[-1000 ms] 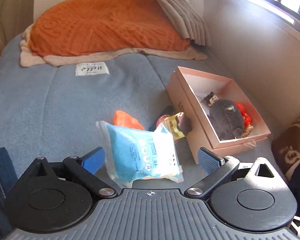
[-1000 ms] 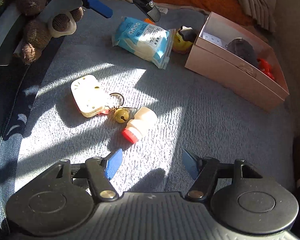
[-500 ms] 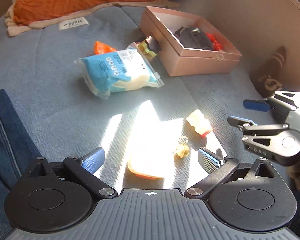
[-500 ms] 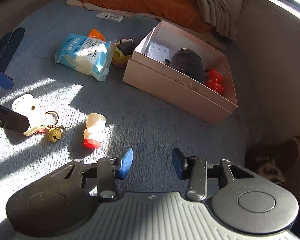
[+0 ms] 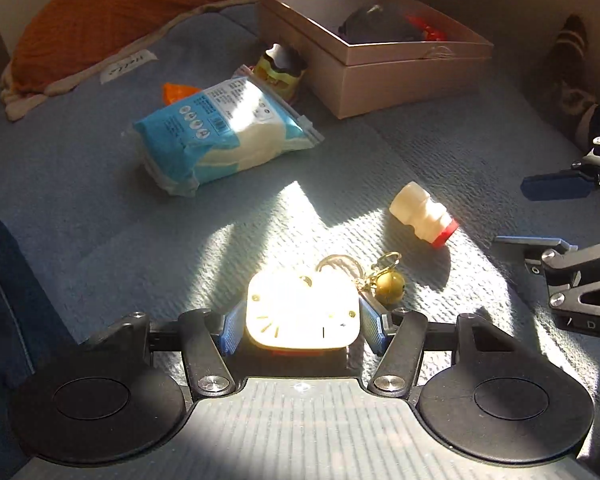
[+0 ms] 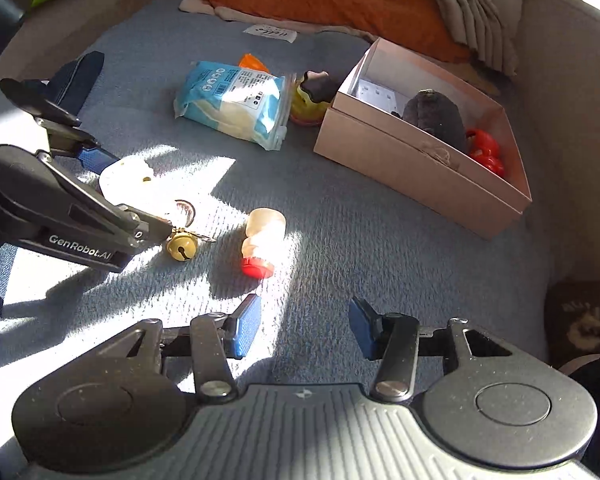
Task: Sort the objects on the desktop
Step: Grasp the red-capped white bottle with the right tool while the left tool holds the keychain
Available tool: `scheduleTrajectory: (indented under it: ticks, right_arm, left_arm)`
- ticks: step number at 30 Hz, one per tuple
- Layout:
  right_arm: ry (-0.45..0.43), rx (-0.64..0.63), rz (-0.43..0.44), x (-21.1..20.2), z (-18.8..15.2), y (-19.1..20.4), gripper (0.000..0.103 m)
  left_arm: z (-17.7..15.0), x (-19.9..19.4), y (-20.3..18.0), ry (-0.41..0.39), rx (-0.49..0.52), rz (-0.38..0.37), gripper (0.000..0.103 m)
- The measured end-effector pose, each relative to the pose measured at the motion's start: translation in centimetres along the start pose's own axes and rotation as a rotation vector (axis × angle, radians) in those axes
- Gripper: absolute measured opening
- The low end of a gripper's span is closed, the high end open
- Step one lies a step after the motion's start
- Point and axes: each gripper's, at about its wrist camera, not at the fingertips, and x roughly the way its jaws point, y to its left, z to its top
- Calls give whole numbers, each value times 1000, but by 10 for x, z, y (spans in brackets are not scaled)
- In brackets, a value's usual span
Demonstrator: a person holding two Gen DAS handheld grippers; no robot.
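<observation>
Gripping the cream charm (image 5: 302, 314) from both sides, the left gripper (image 5: 302, 326) has just been closing, and its blue pads (image 5: 231, 330) now press the charm's two flanks, with the charm between them and resting on the blue cover (image 5: 100, 208). A ring and a gold bell (image 5: 389, 283) trail from the charm's far right corner, lying loose on the cover. The right gripper (image 6: 303, 330) stands partly open and holds nothing; its jaws have barely changed. The bottle (image 6: 262, 240) lies on its side just ahead of it and slightly to its left, red cap toward the gripper, long axis running roughly along the line of reach. The box (image 6: 416, 178), already holding a dark plush and red pieces, sits ahead and to the right of both tools, well apart from the charm. Judgement: the charm's route to the box runs forward and rightward over the bottle, and the dangling bell may snag or swing. The right hand is the nearer to the bottle.
</observation>
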Motion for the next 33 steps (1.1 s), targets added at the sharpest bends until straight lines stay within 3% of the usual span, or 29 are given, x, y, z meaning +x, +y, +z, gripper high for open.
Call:
scheduleTrajectory:
  ticks: [3, 6, 11, 21, 29, 33]
  right_arm:
    - [-3, -35, 18, 8, 5, 16, 34]
    - [-5, -46, 0, 19, 12, 25, 34]
    - [15, 12, 14, 32, 18, 18, 21]
    - [-64, 24, 11, 5, 36, 0, 21]
    - [12, 91, 74, 13, 40, -11, 21]
    - [5, 101, 51, 21, 41, -12, 21]
  left_arm:
    - [12, 3, 12, -54, -44, 36, 62]
    - [20, 4, 29, -111, -145, 4, 62]
    - [14, 9, 37, -105, -201, 6, 72]
    - [14, -1, 39, -163, -225, -8, 83]
    - [13, -2, 40, -161, -236, -22, 86]
    - [14, 0, 38, -154, -236, -22, 87]
